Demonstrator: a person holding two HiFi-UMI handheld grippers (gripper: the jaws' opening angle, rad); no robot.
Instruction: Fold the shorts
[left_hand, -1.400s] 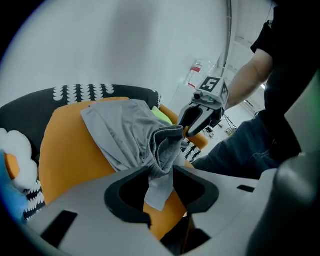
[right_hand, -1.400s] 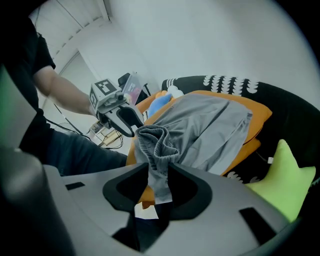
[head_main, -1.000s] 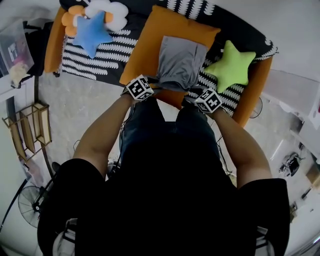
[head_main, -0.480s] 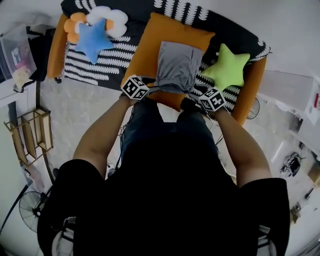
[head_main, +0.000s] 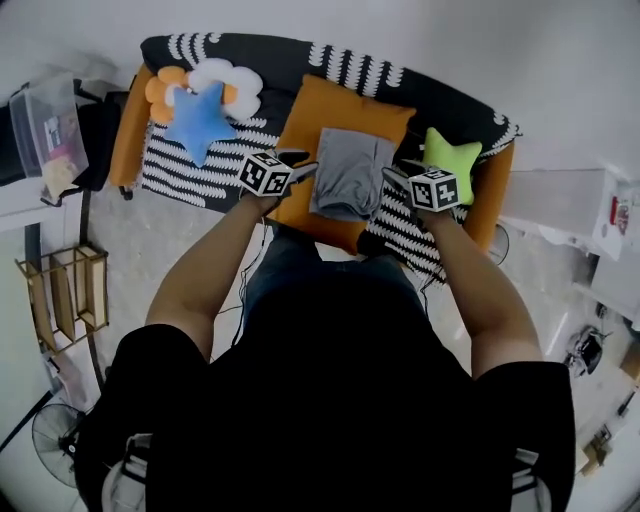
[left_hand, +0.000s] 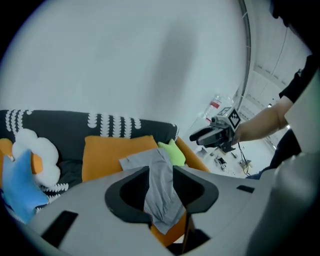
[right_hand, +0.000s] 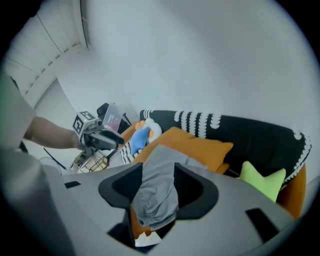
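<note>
Two claws hover above the front edge of the sofa (head_main: 455, 108). The left claw (head_main: 303, 163) has just been closing partway, its jaws still apart with nothing between them. The right claw (head_main: 393, 174) also stands apart and empty. Beyond them the grey shorts (head_main: 345, 180) lie in a narrow, rumpled strip on the orange cushion (head_main: 340, 108), reaching toward its front edge. They look thin, light and limp, likely to sag and slide, so pinch both near corners.
</note>
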